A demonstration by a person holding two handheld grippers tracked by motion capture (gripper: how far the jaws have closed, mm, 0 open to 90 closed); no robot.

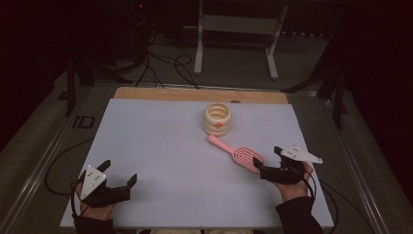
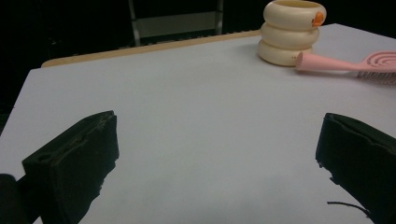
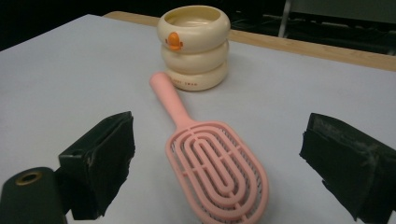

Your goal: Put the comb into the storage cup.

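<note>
Pink hairbrush (image 3: 212, 172) flat on tabletop (image 1: 160, 146), head between wide-apart jaws of right claw (image 1: 269, 161), untouched. Left claw (image 1: 118, 173) wide apart, holding nothing.

Pink brush flat on the counter, by the cream holder

Your pink hairbrush (image 3: 212, 172) lies flat, its vented oval head with looping ribs toward you, bristles apparently facing down. Its straight handle points at the cream ringed holder (image 3: 194, 46), which stands upright with an orange mark on its top ring; the handle tip lies just beside its base.
</note>
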